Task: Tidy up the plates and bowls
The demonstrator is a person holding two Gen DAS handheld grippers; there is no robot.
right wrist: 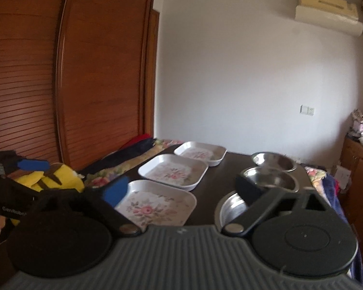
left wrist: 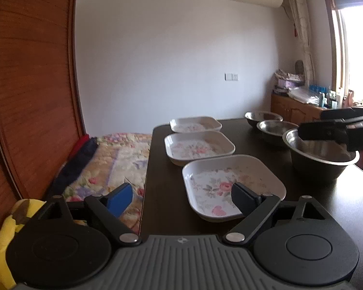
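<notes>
Dark worktop (left wrist: 314,207) carries two rows of tableware running away from the cameras. Left row: three white square plates with a floral print, the near plate (left wrist: 232,186), the middle plate (left wrist: 199,146) and the far plate (left wrist: 196,123), lying flat, just beside one another, none stacked. Right row: three steel bowls, the near bowl (left wrist: 319,159), the middle bowl (left wrist: 274,128) and the far bowl (left wrist: 262,117), upright, close together, rims nearly touching.

Left gripper (left wrist: 181,199): jaws spread wide, holding nothing. Its right finger overlaps the near plate in the left wrist view; the blue-padded left finger sits out past the worktop's left edge, over the floral bed cover (left wrist: 113,162). Whether any finger touches the plate cannot be told.

Right gripper (right wrist: 182,189): jaws wide open, empty. Its right finger overlaps the near bowl's rim in the right wrist view; its left finger is above the near plate's left edge. In the left wrist view this gripper reaches in from the right, over the near bowl. Contact cannot be told.

A yellow cloth (right wrist: 50,181) lies left of the worktop, in front of the wooden wardrobe (right wrist: 84,72).
</notes>
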